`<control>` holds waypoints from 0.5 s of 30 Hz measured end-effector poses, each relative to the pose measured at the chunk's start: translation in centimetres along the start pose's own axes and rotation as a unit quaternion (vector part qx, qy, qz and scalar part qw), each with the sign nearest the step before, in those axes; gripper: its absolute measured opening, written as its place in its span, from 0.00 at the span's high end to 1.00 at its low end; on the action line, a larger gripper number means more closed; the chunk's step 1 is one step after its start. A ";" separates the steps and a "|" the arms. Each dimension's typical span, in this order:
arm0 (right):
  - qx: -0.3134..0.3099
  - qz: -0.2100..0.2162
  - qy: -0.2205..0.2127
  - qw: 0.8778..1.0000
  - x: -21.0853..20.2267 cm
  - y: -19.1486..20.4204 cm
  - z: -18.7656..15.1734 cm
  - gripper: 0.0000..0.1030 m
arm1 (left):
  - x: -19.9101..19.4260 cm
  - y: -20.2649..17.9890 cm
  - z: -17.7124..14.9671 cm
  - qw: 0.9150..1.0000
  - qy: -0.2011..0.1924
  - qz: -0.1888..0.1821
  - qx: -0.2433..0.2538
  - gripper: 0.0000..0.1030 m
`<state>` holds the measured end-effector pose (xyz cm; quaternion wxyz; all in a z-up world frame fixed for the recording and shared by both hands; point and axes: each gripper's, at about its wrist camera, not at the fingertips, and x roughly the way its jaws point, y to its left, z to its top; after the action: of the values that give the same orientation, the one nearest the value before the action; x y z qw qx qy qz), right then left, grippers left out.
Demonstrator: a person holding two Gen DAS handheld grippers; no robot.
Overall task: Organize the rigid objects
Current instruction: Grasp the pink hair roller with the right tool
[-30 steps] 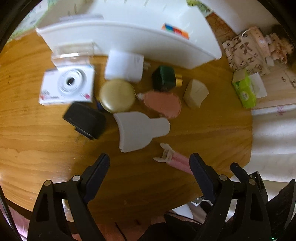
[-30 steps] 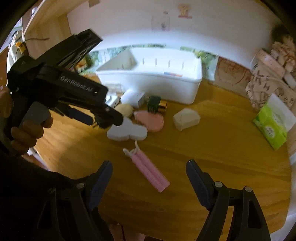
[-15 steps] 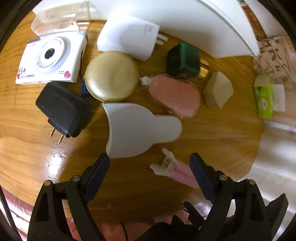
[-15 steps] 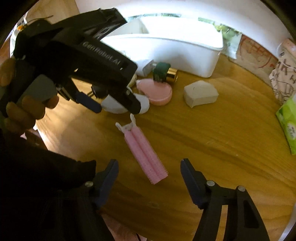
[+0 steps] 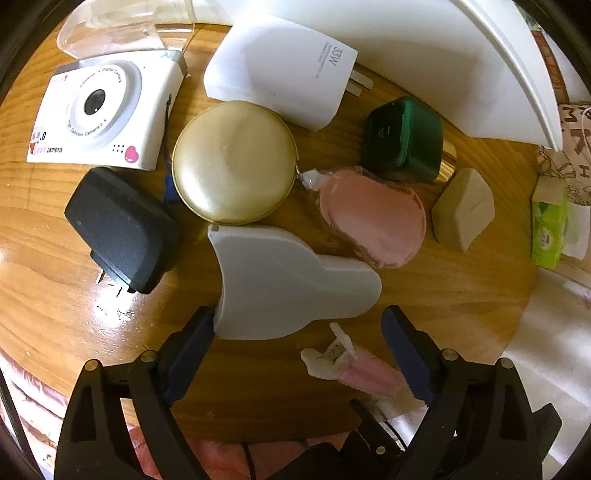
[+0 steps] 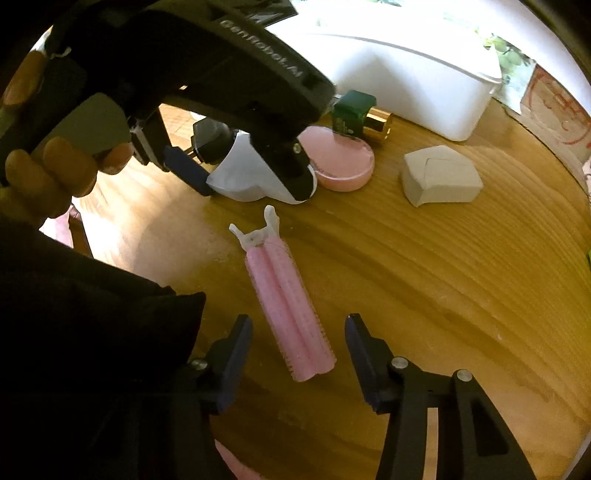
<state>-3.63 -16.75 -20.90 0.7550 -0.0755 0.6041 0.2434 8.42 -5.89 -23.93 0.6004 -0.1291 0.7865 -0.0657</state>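
My left gripper (image 5: 297, 325) is open, low over the table, its jaws on either side of the wide end of a white bottle-shaped piece (image 5: 280, 280); it also shows in the right wrist view (image 6: 255, 184). My right gripper (image 6: 299, 332) is open, its jaws flanking the near end of a pink hair-roller clip (image 6: 288, 302), which also shows in the left wrist view (image 5: 354, 365). Around the white piece lie a gold round compact (image 5: 232, 162), a black plug adapter (image 5: 118, 225), a white toy camera (image 5: 103, 114), a white charger (image 5: 284, 70), a pink puff (image 5: 373, 218), a green box (image 5: 402, 140) and a beige wedge (image 5: 463, 206).
A white storage bin (image 6: 413, 81) stands at the back of the round wooden table (image 6: 461, 295). A green tissue pack (image 5: 548, 225) lies at the right edge. A clear plastic case (image 5: 122, 29) sits behind the camera. The table's front edge is close under both grippers.
My left gripper has moved forward and down until its jaws flank the white piece. My right gripper has moved closer to the pink roller clip and its jaws have narrowed around it.
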 end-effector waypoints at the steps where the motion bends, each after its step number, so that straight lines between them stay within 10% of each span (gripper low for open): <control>1: -0.002 0.003 0.001 1.000 0.0 0.0 0.2 0.51 | 0.0 -0.1 0.2 1.000 0.002 0.004 -0.001 0.10; 15: -0.017 0.024 0.017 0.999 0.5 0.0 1.0 0.70 | 0.8 -3.0 2.6 0.996 0.019 0.084 -0.004 0.08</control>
<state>-2.69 -16.26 -21.10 0.7372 -0.0785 0.6143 0.2704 11.13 -8.81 -24.59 0.5879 -0.0637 0.8063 -0.0145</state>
